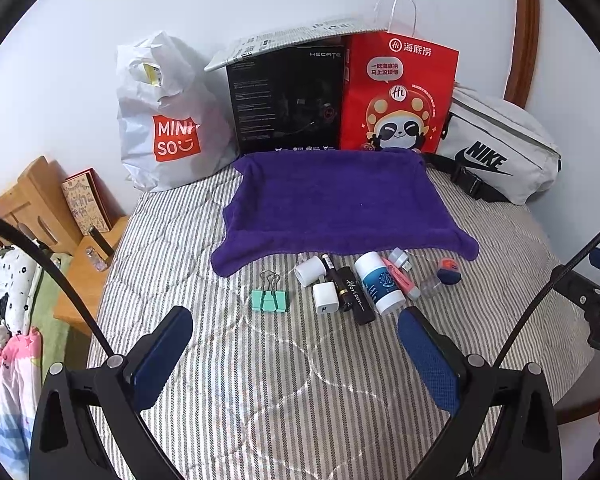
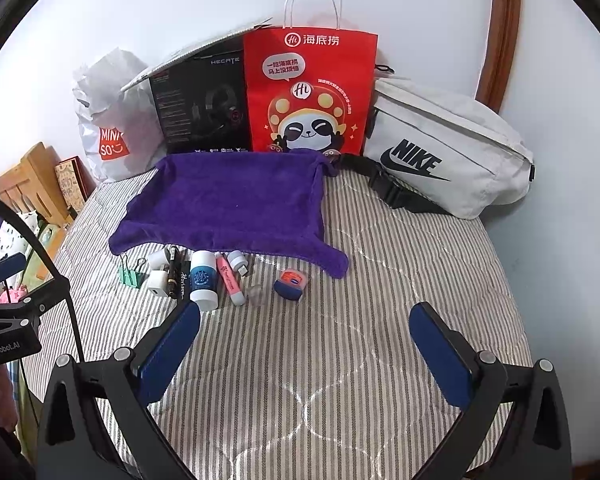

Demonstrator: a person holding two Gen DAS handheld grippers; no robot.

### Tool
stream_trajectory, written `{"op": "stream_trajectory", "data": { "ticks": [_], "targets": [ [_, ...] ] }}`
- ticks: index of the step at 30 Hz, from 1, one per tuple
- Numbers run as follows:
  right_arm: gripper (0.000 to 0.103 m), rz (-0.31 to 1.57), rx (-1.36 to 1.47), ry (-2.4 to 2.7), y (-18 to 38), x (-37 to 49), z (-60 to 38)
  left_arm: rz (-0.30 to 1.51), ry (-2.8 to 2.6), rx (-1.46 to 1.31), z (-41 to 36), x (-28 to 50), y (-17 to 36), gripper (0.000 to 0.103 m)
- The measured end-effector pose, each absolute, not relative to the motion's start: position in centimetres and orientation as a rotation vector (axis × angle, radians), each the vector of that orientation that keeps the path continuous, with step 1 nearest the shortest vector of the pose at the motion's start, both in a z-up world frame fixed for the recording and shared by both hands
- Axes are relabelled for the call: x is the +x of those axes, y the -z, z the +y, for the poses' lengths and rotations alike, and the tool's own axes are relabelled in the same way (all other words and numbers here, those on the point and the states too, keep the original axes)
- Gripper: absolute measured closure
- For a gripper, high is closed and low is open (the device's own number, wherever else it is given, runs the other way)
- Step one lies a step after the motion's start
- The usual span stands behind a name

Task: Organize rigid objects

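A purple towel [image 1: 332, 204] [image 2: 236, 200] lies flat on the striped bed. In front of it sits a row of small objects: a green binder clip [image 1: 269, 299] [image 2: 131, 273], white chargers [image 1: 325, 297] [image 2: 158, 282], a black Horizon box [image 1: 354, 295] [image 2: 183, 282], a white and blue tube [image 1: 380, 282] [image 2: 203, 280], a pink highlighter [image 1: 400, 280] [image 2: 230, 278], a clear cap [image 2: 255, 294] and a small blue tin [image 1: 448, 272] [image 2: 290, 282]. My left gripper [image 1: 296, 332] is open and empty, just in front of the row. My right gripper [image 2: 306, 328] is open and empty, in front of the tin.
Against the wall stand a white Miniso bag [image 1: 168, 120], a black Hecate box [image 1: 288, 100], a red paper bag [image 1: 400, 92] and a white Nike waist bag [image 1: 496, 148]. A wooden nightstand [image 1: 80, 264] is off the bed's left edge.
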State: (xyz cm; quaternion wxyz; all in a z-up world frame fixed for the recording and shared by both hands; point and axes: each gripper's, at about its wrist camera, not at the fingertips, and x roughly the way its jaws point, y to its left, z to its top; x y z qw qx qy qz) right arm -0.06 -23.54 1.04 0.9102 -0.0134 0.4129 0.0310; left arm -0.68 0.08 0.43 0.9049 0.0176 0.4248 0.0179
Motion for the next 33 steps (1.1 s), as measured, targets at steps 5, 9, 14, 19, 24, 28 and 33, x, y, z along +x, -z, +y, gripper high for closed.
{"op": "stream_trajectory", "data": {
  "ticks": [5,9,14,19,24,28,33],
  "targets": [
    [0.000,0.855,-0.027,-0.065,-1.0,0.1,-23.5,0.882,-0.041,0.039,0.2,-0.5,-0.5,0.000],
    [0.000,0.857,-0.026,-0.064,-1.0,0.2,-23.5,0.884,-0.042,0.045,0.2,-0.3,-0.4,0.000],
    [0.000,0.854,-0.025,-0.067,-1.0,0.3,-23.6,0.884,-0.039,0.043,0.3,0.1,-0.2,0.000],
    [0.000,0.856,-0.022,-0.065,-0.9,0.6,-23.6,0.890,-0.033,0.038,0.4,0.4,0.4,0.000],
    [0.000,0.876,-0.019,-0.071,0.0,1.3,-23.6,0.915,-0.030,0.028,1.1,1.5,2.0,0.000],
    [0.000,0.896,-0.021,-0.079,1.0,1.9,-23.5,0.942,-0.028,0.021,1.9,2.5,3.8,0.000],
    [0.000,0.925,-0.025,-0.086,2.4,2.8,-23.4,0.971,-0.040,0.021,2.9,4.1,6.2,0.000]
  ]
}}
